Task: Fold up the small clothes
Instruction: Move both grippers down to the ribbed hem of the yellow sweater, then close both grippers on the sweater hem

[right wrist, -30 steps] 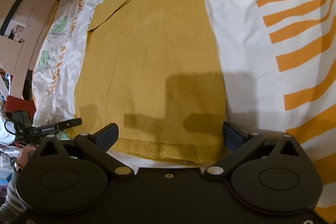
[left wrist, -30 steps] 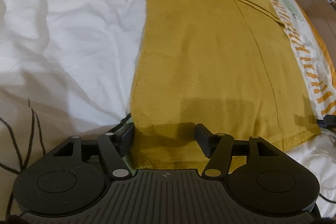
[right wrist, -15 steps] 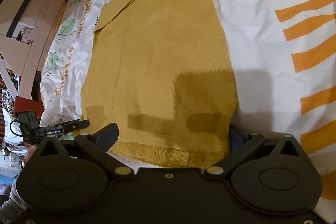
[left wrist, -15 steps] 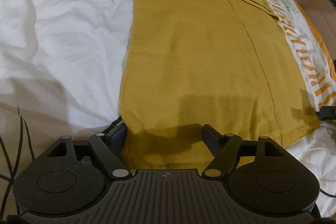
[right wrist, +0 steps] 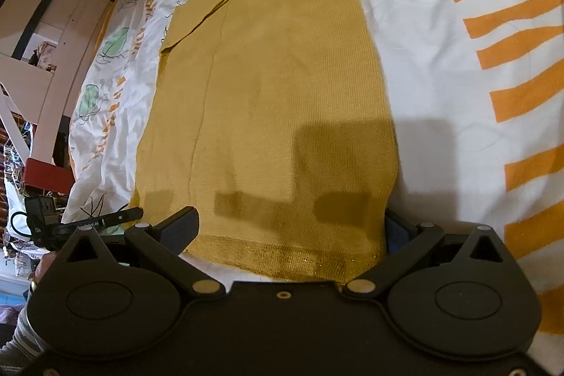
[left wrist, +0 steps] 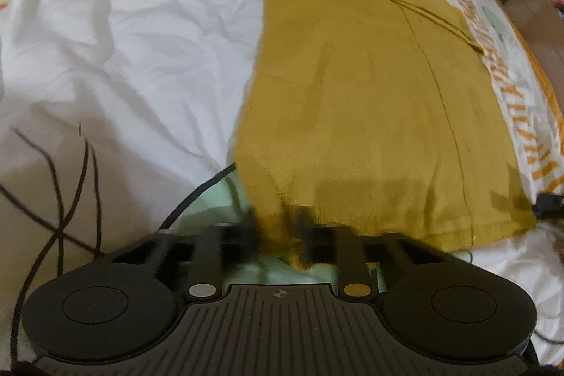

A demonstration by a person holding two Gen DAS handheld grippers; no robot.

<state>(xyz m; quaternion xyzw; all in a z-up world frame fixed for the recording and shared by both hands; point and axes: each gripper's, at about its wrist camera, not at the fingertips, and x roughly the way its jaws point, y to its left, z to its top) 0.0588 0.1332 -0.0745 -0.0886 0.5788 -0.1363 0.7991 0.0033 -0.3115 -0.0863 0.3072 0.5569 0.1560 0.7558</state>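
Mustard knit garment point(left wrist: 370, 115) is lying flat on the patterned bedsheet point(left wrist: 123, 41), its near left corner bunching between the left gripper point(left wrist: 276, 228), whose jaws have just been closing onto it. Right gripper point(right wrist: 292, 228) is standing wide apart over the hem (touching nothing).

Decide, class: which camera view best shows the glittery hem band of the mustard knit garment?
The right wrist view: the hem band crosses the frame, sharp, between the open right gripper. The left wrist view shows it blurred, with the left gripper shut on the garment's bunched corner.
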